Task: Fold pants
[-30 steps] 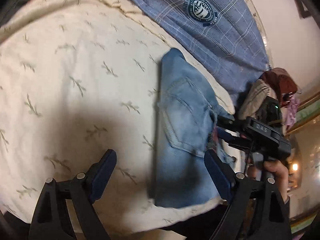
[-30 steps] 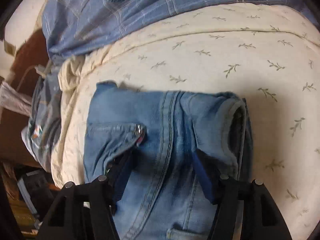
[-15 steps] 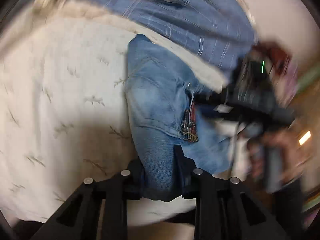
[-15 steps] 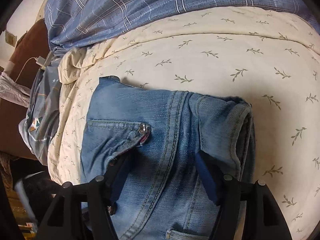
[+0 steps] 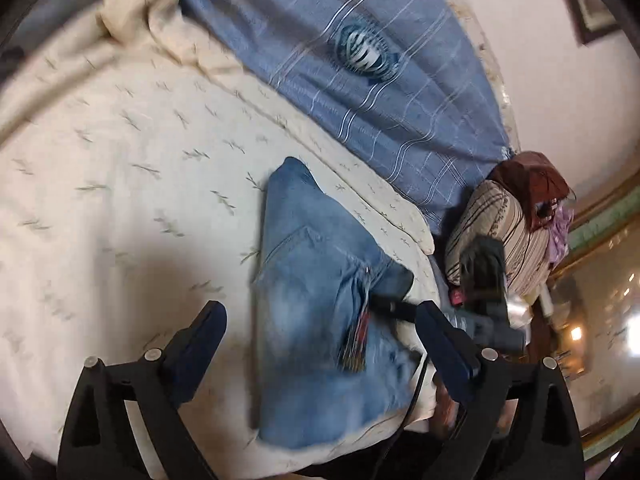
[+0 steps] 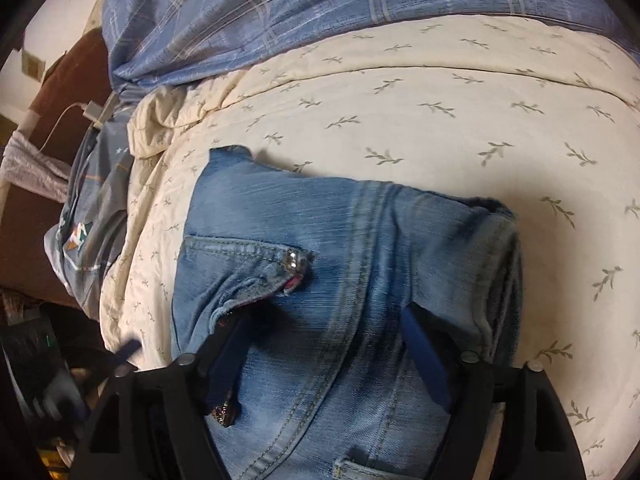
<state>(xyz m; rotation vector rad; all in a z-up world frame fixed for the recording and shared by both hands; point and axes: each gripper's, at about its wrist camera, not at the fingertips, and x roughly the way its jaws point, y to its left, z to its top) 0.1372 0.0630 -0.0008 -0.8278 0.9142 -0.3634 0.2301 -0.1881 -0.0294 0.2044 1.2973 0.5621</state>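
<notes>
Light blue jeans [image 5: 316,300] lie folded into a compact bundle on the cream bedspread [image 5: 120,168], near the bed's edge. My left gripper [image 5: 320,340] hovers over their near end with its jaws opening wide; the denim lies below, untouched by the pads. In the right wrist view the jeans [image 6: 360,248] fill the middle, back pocket and seam up. My right gripper [image 6: 326,360] rests low on them with its jaws opening. One blue finger [image 6: 228,360] is tucked by the pocket flap, the other [image 6: 424,360] beside the thick fold. The denim between them lies flat, not pinched.
A blue plaid cover with a round emblem [image 5: 360,48] lies across the far side of the bed. A striped bundle [image 5: 500,232] and reddish-brown cloth [image 5: 528,176] sit beyond the bed's right edge. A white charger cable [image 6: 88,110] lies at the left.
Half a second ago my left gripper was shut on the jeans' near end; it has since let go, opened wide and pulled back upward. The right gripper's fingers have spread apart on the denim.
</notes>
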